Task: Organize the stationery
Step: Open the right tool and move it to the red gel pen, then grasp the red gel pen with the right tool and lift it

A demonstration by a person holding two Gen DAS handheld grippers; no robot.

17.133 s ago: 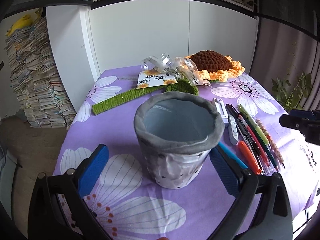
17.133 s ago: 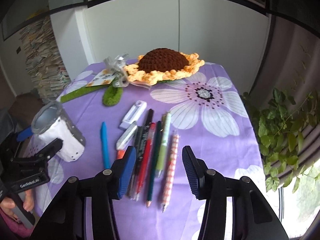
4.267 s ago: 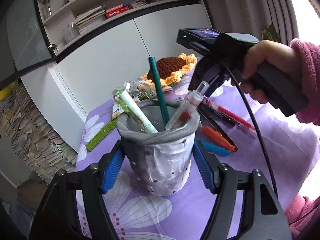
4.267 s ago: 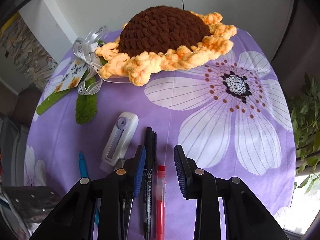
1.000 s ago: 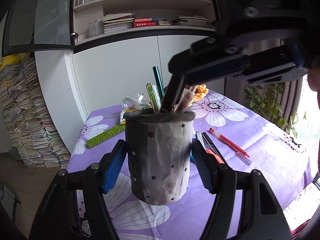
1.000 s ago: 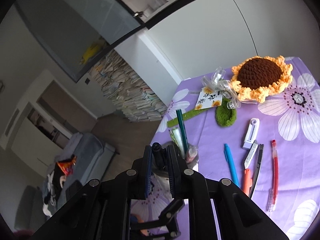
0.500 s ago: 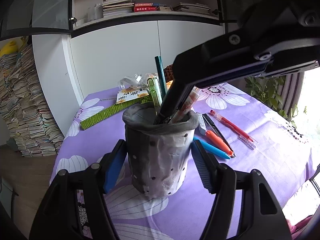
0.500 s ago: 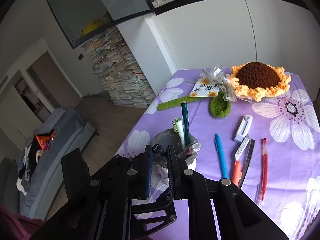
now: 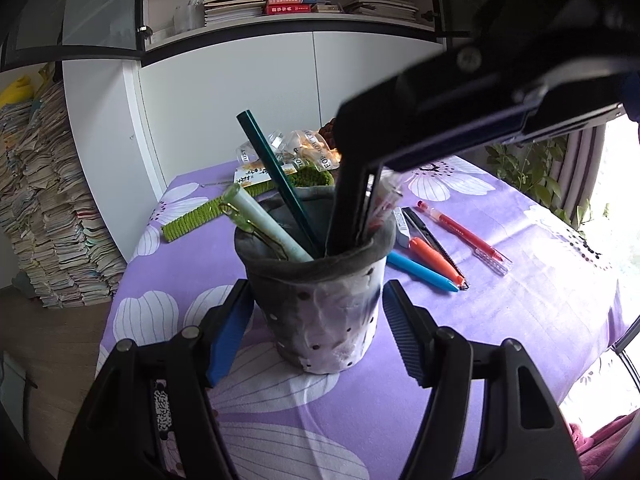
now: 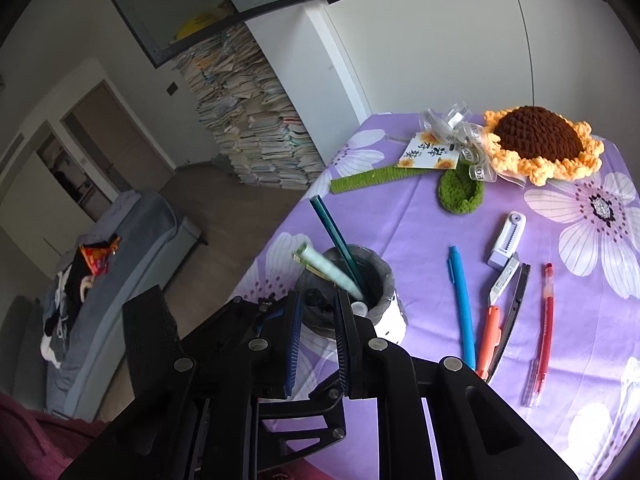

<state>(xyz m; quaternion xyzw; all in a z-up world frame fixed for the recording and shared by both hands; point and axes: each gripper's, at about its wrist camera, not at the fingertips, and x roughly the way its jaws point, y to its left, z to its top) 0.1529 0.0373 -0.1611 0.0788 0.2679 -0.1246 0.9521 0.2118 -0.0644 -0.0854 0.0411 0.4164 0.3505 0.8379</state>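
The left gripper stands wide open around the grey pen holder, one blue pad on each side of its wall; the left pad looks to be touching the fabric, while the right pad sits just beside it with a sliver of gap. The holder stands upright on the purple flowered tablecloth.

The right gripper reaches down into the holder's mouth from above, its jaws drawn narrow around a black marker. Only the marker's top shows between the pads, so whether they grip it or have just slackened is hard to judge.

Already in the holder are a dark green pencil, leaning left, a pale green pen and a clear pen half hidden behind the right gripper.

On the cloth to the holder's right lie a blue pen, an orange pen, a red gel pen and a white correction tape, near one another. A crocheted sunflower sits at the table's far end.
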